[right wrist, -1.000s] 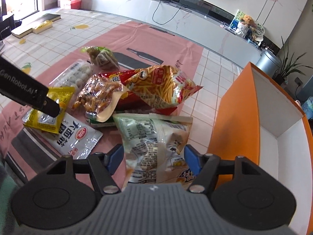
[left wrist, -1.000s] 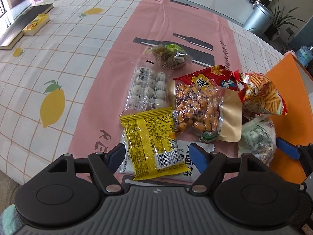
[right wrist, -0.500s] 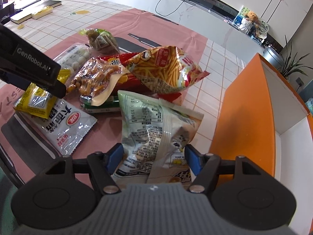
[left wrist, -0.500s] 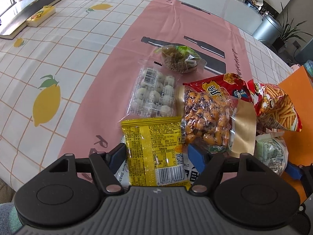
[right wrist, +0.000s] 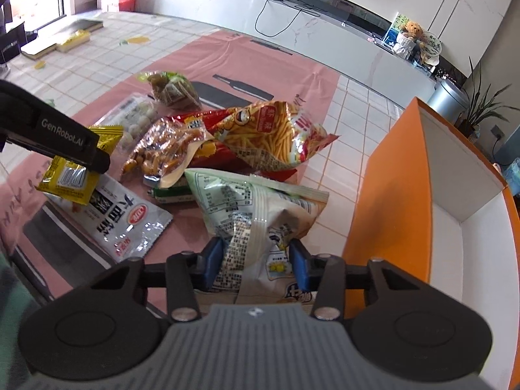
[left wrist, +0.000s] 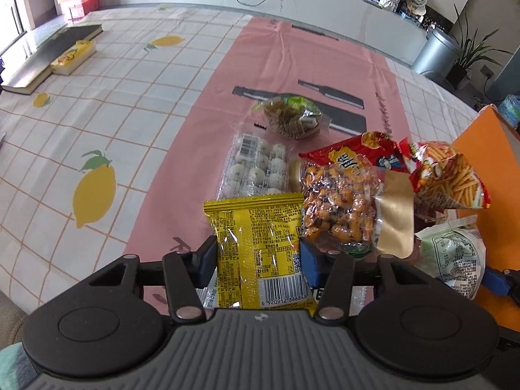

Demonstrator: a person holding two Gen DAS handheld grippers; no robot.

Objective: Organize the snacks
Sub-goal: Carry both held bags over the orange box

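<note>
My left gripper [left wrist: 258, 261] is shut on a yellow snack packet [left wrist: 260, 243], lifted a little off the pile; it also shows in the right wrist view [right wrist: 70, 175]. My right gripper [right wrist: 256, 261] is shut on a pale green snack bag [right wrist: 260, 214], which crumples between the blue pads; it also shows in the left wrist view [left wrist: 455, 260]. An orange box [right wrist: 390, 195] with a white inside stands open just right of it. Other snacks lie on the pink tablecloth: a peanut bag [left wrist: 341, 208], a red fries bag [right wrist: 276, 133], a white ball-sweets pack [left wrist: 256, 165].
A silver-white packet [right wrist: 130, 221] lies flat under the yellow one. A small green-brown pouch [left wrist: 289, 117] sits farther back. A dark book [left wrist: 48, 55] and a yellow box [left wrist: 73, 57] lie at the far left of the lemon-print cloth. A white counter runs behind the table.
Both grippers have closed: the left on the yellow packet, the right on the pale green bag. Both bags have risen and tilted, and the green bag has crumpled.
</note>
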